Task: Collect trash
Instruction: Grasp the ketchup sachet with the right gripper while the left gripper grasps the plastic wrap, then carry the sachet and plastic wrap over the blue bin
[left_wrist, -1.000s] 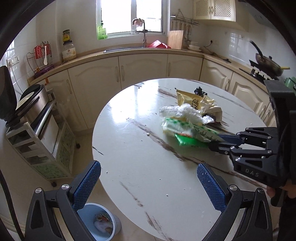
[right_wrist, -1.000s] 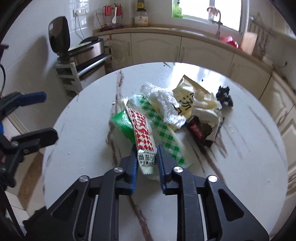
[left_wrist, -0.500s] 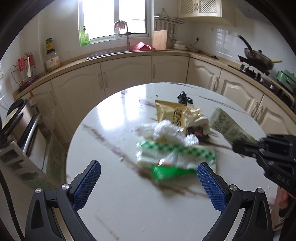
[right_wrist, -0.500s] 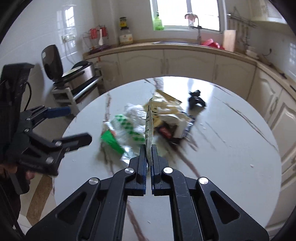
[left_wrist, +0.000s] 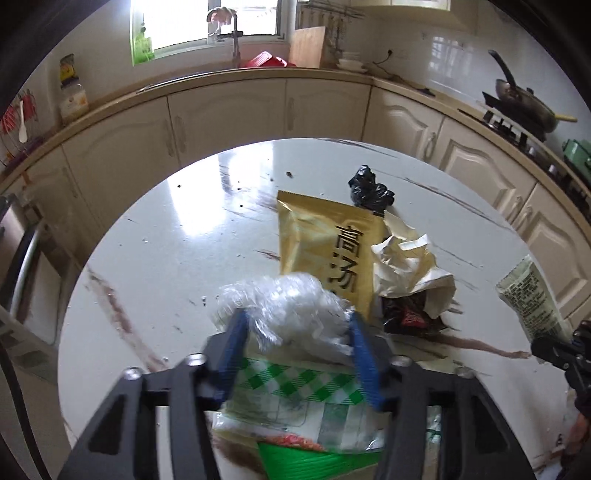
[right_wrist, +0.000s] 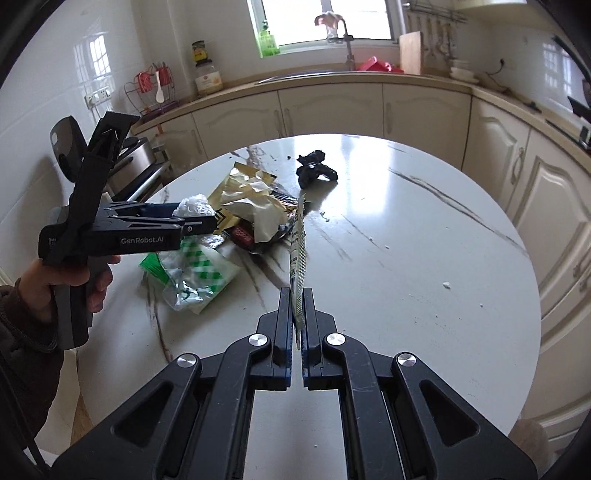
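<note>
A pile of trash lies on the round white table (right_wrist: 424, 236). My left gripper (left_wrist: 295, 317) is closed around a crumpled clear plastic wad (left_wrist: 291, 302), also seen in the right wrist view (right_wrist: 195, 205). Under it lies a green-checked wrapper (left_wrist: 295, 380) over a green packet (left_wrist: 317, 461). Beyond are a gold packet (left_wrist: 321, 236), crumpled cream paper (left_wrist: 402, 266), a dark red wrapper (left_wrist: 410, 317) and a black scrap (left_wrist: 369, 188). My right gripper (right_wrist: 295, 295) is shut on a long snack wrapper (right_wrist: 299, 236), held edge-on above the table; it shows in the left wrist view (left_wrist: 528, 295).
Cream kitchen cabinets (right_wrist: 332, 107) curve behind the table, with a sink and window at the back. A rack with an appliance (right_wrist: 136, 162) stands at the left. A pan (left_wrist: 524, 103) sits on the stove at the right. Crumbs dot the tabletop.
My left gripper moved forward and down onto the pile and closed around the clear plastic wad. My right gripper lifted the long wrapper off the pile and drew it back to the right.
</note>
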